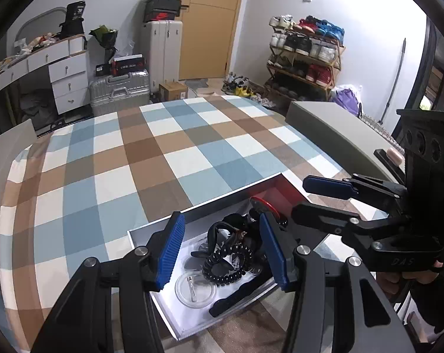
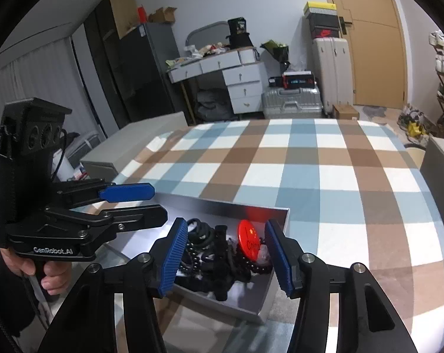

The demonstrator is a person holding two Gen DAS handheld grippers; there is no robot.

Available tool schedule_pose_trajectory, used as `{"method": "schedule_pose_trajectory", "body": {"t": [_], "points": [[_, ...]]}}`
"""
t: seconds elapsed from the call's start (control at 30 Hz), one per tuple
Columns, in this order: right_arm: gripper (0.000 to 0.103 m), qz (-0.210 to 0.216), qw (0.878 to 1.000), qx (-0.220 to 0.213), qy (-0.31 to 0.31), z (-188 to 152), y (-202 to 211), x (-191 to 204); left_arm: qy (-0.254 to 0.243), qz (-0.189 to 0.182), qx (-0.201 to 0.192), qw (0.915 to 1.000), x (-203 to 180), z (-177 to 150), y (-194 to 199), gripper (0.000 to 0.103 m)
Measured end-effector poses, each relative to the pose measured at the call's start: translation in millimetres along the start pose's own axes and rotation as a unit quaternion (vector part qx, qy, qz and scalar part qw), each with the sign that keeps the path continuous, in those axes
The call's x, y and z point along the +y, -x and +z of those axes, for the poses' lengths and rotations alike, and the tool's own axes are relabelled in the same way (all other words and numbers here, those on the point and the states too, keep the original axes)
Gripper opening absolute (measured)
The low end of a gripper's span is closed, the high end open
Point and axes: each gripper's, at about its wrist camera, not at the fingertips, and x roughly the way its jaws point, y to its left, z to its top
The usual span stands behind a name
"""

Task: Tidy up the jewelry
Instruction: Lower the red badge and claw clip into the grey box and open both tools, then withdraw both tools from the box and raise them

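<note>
Evenly lit, soft indoor light, no hard beam. Heavy fisheye bending in both views: straight table [image 1: 192,147] edges curved, corners swallowed by black vignette. Sharp at centre, softer toward the rims. Bright glare on the box [image 2: 269,291] wall just beyond the right gripper [image 2: 226,257], washed near white on its left inner side; red glow from the badge [image 2: 249,241] thrown onto the wall behind it. In the left view, box [image 1: 163,309] floor between the left gripper [image 1: 222,253] fingers pale and slightly overexposed, the same red tint on the far wall. Faint, diffuse shadows under both tools on the cloth. Dark jewelry lumped into black, detail lost.
</note>
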Motion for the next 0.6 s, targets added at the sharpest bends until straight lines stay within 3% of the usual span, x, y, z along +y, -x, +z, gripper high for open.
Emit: {"method": "schedule_pose_trajectory", "body": {"t": [0.2,0.23,0.3,0.4,0.6], "points": [[0.065,-0.010,1.000,-0.028,0.002,2.8,16.8,5.2,0.007,0.020,-0.021,0.9996,-1.0,0.6,11.1,0.049],[0.069,-0.010,0.999,-0.033,0.002,3.4,19.9,6.2,0.010,0.028,-0.026,0.9992,-1.2,0.4,13.9,0.052],[0.076,-0.011,0.999,-0.045,0.002,4.4,26.6,8.9,0.027,0.049,-0.036,0.9978,0.3,-1.6,18.4,0.071],[0.080,-0.009,0.998,-0.059,0.007,4.9,34.4,13.8,0.049,0.060,-0.063,0.9949,0.1,-7.2,28.8,0.075],[0.097,-0.010,0.995,-0.101,0.016,4.0,53.1,24.8,0.076,0.116,-0.112,0.9839,1.3,-12.3,47.0,0.085]]}}
